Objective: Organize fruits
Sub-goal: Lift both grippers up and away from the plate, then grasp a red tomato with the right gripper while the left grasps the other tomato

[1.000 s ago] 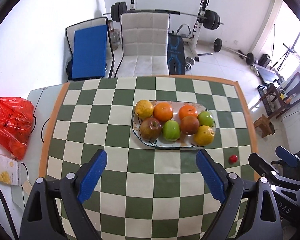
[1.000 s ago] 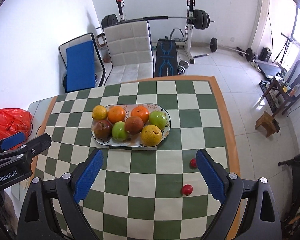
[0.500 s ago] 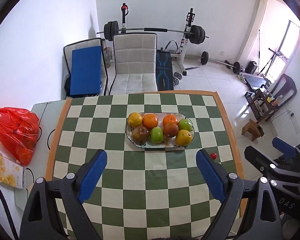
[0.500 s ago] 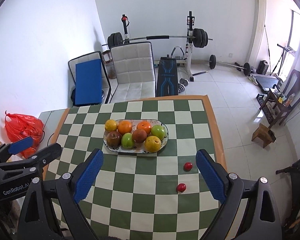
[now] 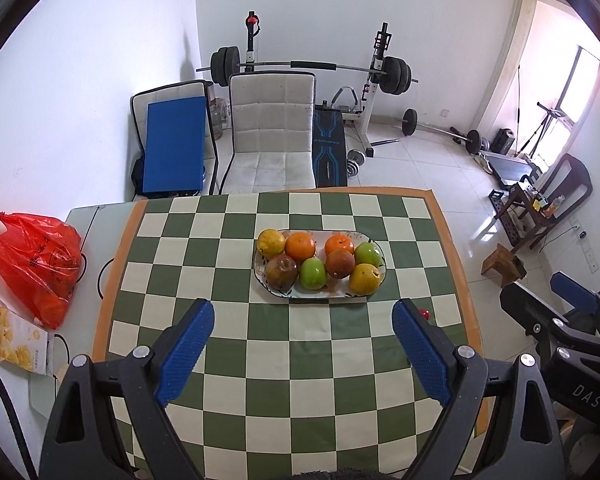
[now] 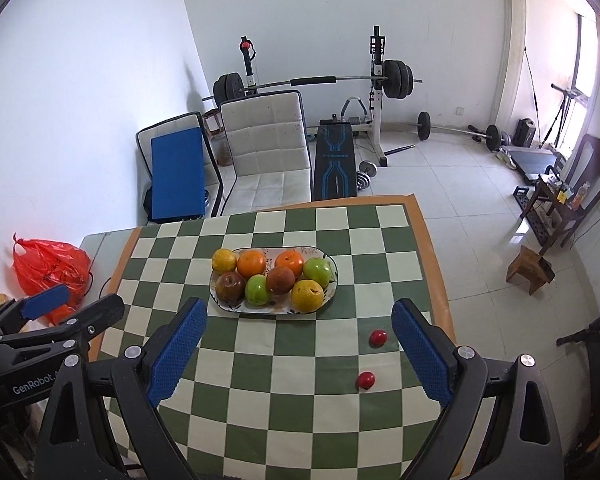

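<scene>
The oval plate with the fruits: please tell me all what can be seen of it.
The oval plate looks ceramic, white with a small dark pattern near its rim. It lies flat on the checkered tablecloth, about mid-table, and is nearly full: eight fruits in two rows, yellow, orange, green and dark reddish-brown. No gripper touches it. Two small red fruits lie apart on the cloth, nearer the right gripper.

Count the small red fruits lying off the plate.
2. One small red fruit sits beside the right hand-held gripper, on its right finger's inner side; the other lies nearer the camera. More may be hidden behind the fingers.
</scene>
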